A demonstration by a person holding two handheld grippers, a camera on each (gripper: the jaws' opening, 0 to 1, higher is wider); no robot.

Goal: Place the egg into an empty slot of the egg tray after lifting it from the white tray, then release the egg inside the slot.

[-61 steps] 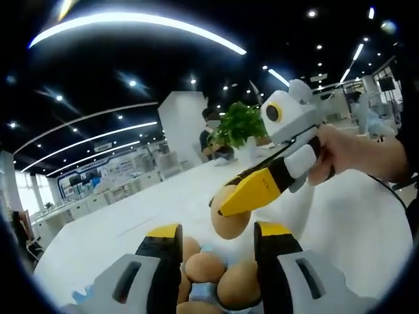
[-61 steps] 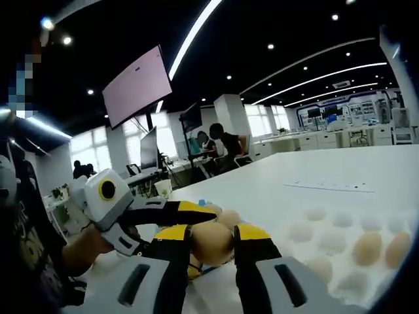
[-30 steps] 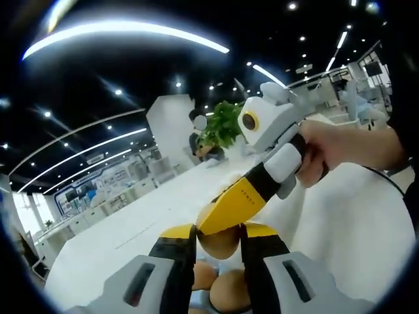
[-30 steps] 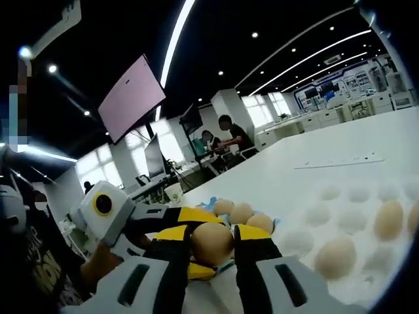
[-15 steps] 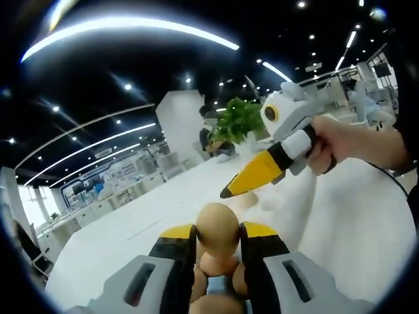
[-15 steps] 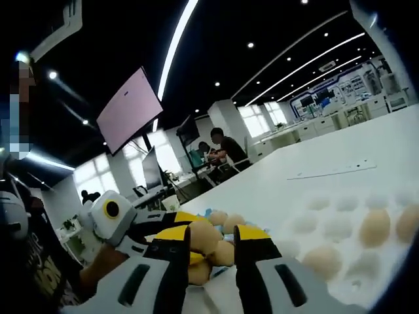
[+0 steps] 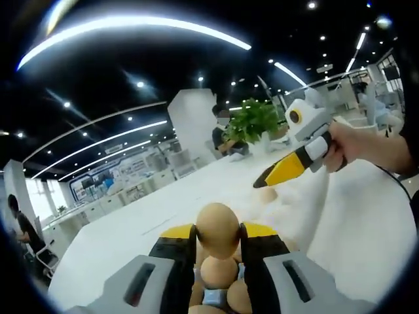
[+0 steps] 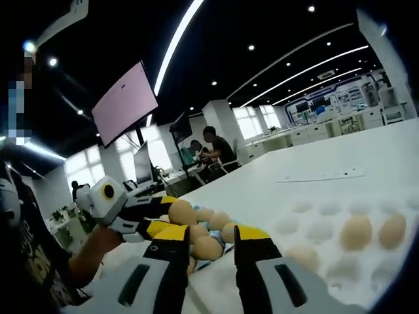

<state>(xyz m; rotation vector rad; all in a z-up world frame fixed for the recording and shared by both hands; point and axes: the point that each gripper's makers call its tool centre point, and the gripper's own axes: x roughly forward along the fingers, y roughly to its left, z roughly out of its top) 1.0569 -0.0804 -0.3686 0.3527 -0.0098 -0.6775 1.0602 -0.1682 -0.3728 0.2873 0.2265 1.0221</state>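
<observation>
My left gripper (image 7: pixel 218 230) is shut on a brown egg (image 7: pixel 218 226), held upright between its yellow pads above a cluster of other eggs (image 7: pixel 219 271). In the right gripper view that gripper (image 8: pixel 171 214) comes in from the left with the same egg (image 8: pixel 182 212). My right gripper (image 8: pixel 211 230) stands open with nothing between its jaws. It hangs a short way from the held egg, over the egg cluster (image 8: pixel 208 247). The white egg tray (image 8: pixel 324 229) lies to its right with three eggs (image 8: pixel 357 232) in its cups. From the left gripper view, the right gripper (image 7: pixel 270 178) hangs off to the right.
A long white table (image 8: pixel 314 170) runs under everything, with a sheet of paper (image 8: pixel 321 176) lying on it. A hand (image 7: pixel 366 147) holds the right gripper. A potted plant (image 7: pixel 252 124) and seated people (image 8: pixel 213 147) are far behind.
The egg passed from my right gripper to my left, which shut on it. The right gripper opened and has drawn back, now farther from the egg than half a second ago.
</observation>
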